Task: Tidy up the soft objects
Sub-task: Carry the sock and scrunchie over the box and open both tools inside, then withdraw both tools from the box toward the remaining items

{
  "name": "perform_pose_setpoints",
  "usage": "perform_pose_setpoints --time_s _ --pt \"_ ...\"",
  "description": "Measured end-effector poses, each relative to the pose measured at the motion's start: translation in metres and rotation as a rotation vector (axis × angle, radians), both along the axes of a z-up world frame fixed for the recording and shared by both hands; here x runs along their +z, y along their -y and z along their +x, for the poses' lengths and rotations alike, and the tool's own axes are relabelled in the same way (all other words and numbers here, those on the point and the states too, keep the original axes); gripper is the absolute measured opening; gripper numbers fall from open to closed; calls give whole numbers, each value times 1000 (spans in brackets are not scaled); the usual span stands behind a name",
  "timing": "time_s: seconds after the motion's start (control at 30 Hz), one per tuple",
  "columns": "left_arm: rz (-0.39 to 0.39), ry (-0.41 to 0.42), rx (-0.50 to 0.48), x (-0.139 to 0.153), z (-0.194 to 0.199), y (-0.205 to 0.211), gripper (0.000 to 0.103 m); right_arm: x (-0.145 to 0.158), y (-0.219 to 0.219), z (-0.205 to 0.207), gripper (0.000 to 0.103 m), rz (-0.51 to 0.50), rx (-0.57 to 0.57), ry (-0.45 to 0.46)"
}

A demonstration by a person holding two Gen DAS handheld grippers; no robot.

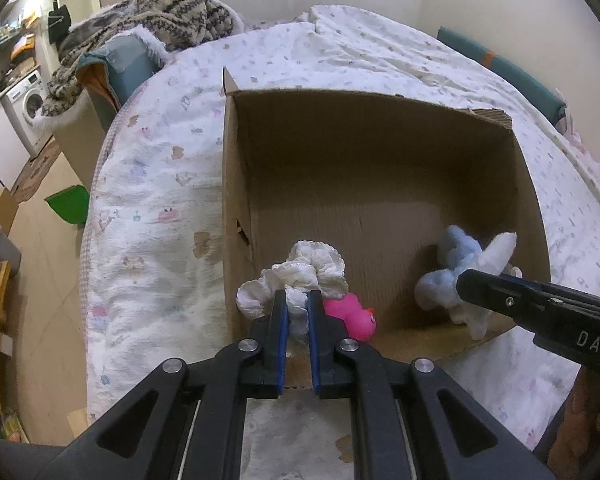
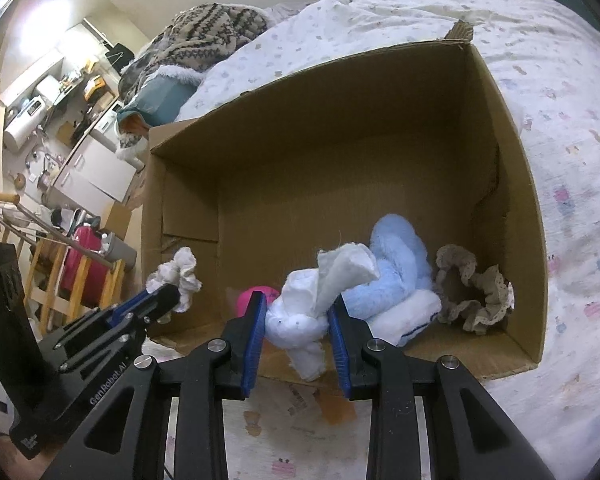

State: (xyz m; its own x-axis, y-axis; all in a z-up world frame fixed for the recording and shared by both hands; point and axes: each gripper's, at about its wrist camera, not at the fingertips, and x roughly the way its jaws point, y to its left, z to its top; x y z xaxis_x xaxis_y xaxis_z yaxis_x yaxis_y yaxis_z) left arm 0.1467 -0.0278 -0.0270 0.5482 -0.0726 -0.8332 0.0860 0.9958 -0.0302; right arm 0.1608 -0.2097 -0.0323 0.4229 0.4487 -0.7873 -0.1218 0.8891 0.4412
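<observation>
Left gripper (image 1: 298,304) clamps white ruffled fabric scrunchie (image 1: 300,276) over open brown cardboard box (image 1: 236,184) rim, 6 o'clock. Right gripper (image 2: 296,312) grips white-and-blue plush toy (image 2: 300,320) inside box, 6 o'clock.

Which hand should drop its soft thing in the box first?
Probably right. The right gripper already holds the blue-and-white plush inside the cardboard box; the left gripper holds the white scrunchie at the box's corner edge.
</observation>
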Motion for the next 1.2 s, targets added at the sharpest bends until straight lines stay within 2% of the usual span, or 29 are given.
perform_pose_setpoints --time_s 0.33,0.6,0.67,0.7,0.73,0.83,1.0,1.2 --pt "-9 -19 1 -3 0 0 9 -5 -2 3 33 19 1 -17" --pt "-24 -49 -12 -8 1 1 10 -3 -2 3 35 81 11 -15" --pt "-13 -48 -18 -8 0 3 10 -1 -4 3 41 91 22 -8" --pt "-11 -46 -19 -8 0 3 10 0 -3 2 53 92 22 -1" --pt "-11 -46 -20 -8 0 4 11 1 -3 1 58 96 20 6" --pt "-19 -53 -21 -8 1 4 22 2 -2 1 60 111 18 9" --pt "-8 -26 -10 -4 -2 5 56 2 4 2 63 115 -11 5" --pt "-9 -20 -8 -2 -3 5 57 1 9 2 63 116 -35 -4"
